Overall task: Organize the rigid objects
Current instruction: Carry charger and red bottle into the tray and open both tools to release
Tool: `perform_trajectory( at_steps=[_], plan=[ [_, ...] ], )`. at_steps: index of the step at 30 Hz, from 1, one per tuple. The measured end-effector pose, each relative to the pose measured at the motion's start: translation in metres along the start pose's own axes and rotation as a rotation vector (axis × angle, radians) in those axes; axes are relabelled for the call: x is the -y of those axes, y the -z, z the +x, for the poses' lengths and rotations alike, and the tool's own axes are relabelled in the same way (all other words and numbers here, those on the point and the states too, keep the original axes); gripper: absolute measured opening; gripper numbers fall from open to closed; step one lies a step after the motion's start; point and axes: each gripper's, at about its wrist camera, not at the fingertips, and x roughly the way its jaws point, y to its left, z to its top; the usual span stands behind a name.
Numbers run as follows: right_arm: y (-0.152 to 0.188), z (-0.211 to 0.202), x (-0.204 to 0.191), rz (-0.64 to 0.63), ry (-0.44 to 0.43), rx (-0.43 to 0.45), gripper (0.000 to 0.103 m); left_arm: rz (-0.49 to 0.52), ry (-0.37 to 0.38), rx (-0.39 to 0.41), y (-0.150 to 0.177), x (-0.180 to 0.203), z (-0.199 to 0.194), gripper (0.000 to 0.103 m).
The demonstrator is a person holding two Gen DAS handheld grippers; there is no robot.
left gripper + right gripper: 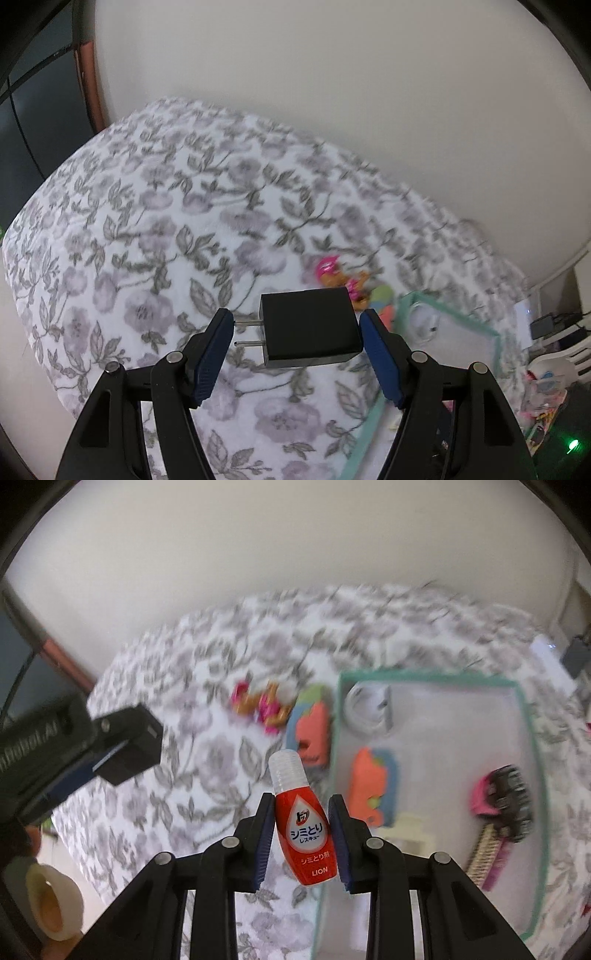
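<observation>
Bottle (pixel 303 823) sits pinched in the right gripper (pixel 301 840), charger (pixel 309 326) in the left gripper (pixel 297 345); lower each squarely over the tray (pixel 532 738), lower right, before releasing.

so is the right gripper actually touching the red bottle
Touching. The right wrist view shows the right gripper with both blue pads pressed against the sides of the red bottle, which hangs tilted above the flowered blanket.

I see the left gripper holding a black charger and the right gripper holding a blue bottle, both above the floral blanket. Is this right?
Not quite: the bottle is red with a clear cap, not blue; the right wrist view shows it between the right gripper fingers. The rest holds: the left gripper holds the black charger above the floral blanket.
</observation>
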Motion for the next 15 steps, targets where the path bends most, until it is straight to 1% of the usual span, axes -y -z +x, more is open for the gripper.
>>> perform_trajectory(
  at_steps=[4, 7, 11, 15],
  plan=[
    [-0.012, -0.028, 0.025, 0.065, 0.036, 0.078, 0.031, 0.028, 0.043, 0.048, 0.0, 0.016, -0.014, 0.072],
    [-0.017, -0.043, 0.046, 0.12, 0.057, 0.117, 0.031, 0.052, 0.076, 0.066, 0.002, 0.028, -0.02, 0.072],
    [-0.02, -0.055, 0.07, 0.176, 0.097, 0.149, 0.031, 0.088, 0.111, 0.08, 0.007, 0.046, -0.023, 0.072],
    [-0.022, -0.058, 0.092, 0.221, 0.127, 0.158, 0.031, 0.134, 0.144, 0.093, 0.014, 0.068, -0.023, 0.072]
  ],
)
